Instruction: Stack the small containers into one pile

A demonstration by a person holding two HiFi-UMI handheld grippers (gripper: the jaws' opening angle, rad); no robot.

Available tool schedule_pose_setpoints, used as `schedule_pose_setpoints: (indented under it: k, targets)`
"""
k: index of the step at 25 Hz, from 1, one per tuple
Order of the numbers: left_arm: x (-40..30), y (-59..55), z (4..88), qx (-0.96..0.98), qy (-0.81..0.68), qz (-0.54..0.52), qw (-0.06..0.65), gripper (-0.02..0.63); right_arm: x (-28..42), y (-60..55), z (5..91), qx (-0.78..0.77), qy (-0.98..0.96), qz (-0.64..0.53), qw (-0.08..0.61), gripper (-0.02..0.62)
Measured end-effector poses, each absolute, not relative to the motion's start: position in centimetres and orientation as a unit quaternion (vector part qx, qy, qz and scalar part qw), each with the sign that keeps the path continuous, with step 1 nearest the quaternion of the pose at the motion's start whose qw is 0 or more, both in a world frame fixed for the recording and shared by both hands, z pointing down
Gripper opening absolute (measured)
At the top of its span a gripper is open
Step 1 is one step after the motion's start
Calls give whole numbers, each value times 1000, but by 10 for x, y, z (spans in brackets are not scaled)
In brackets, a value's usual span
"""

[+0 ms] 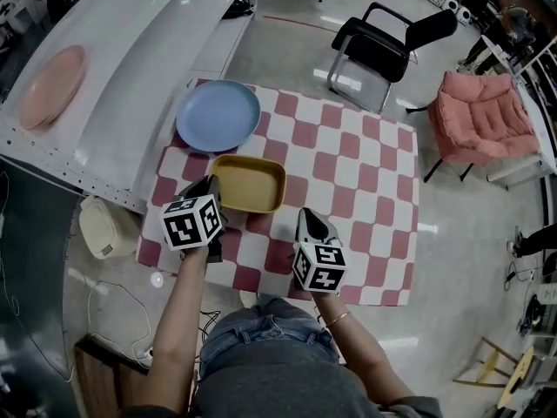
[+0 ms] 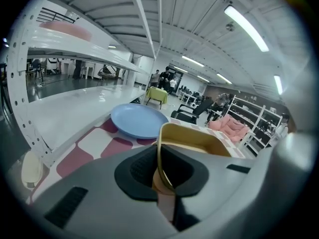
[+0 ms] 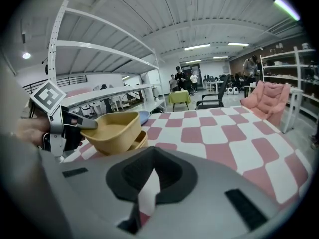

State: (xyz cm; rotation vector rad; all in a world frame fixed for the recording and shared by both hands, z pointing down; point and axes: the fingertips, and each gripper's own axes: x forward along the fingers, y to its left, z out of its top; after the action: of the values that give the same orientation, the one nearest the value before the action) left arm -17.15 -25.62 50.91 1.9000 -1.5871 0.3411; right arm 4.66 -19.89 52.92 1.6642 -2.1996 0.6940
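The left tongs (image 1: pixel 211 185) are clamped on the near rim of the upper yellow container (image 3: pixel 113 132). In the left gripper view the thin wall runs straight between the two jaws, one jaw inside the bowl and one outside. Seen from the right tongs (image 1: pixel 308 222), this container hangs tilted, its held edge higher than its far edge. Its hollow shows only its own bare yellow floor.

Right under it, on the side away from the left tongs, the rim of a lower yellow container (image 3: pixel 140 142) of the same shape peeps out. It sits on the checked cloth of the desk (image 1: pixel 370 190). The upper one is partly nested in it, though whether the two walls touch all round I cannot tell. From the head view the pair reads as a single yellow rectangle just ahead of the left tongs.

The right tongs hover over the desk, beside the left tongs and a little nearer the person, apart from both containers. Their jaws are drawn together with nothing between them, and only a sliver of cloth shows through the gap.

Beyond the containers, further ahead of the left tongs, a blue plate (image 1: pixel 218 116) lies flat on the far corner of the desk with only its own blue face showing. A pink plate (image 1: pixel 52 86) rests on the white shelf (image 1: pixel 139 55), well off to the outer side of the left tongs.
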Motion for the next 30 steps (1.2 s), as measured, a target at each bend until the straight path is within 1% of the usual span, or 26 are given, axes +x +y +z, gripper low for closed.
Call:
schedule_pose_setpoints:
  k: [13,30]
  targets:
    - [-171,-268,531,722,-587,151,334,34,49,-209,542,577,-760,251,161,9]
    - [-174,-265,543,716,-597,182,314,34,41,-219,543,569,-766,250,164,10]
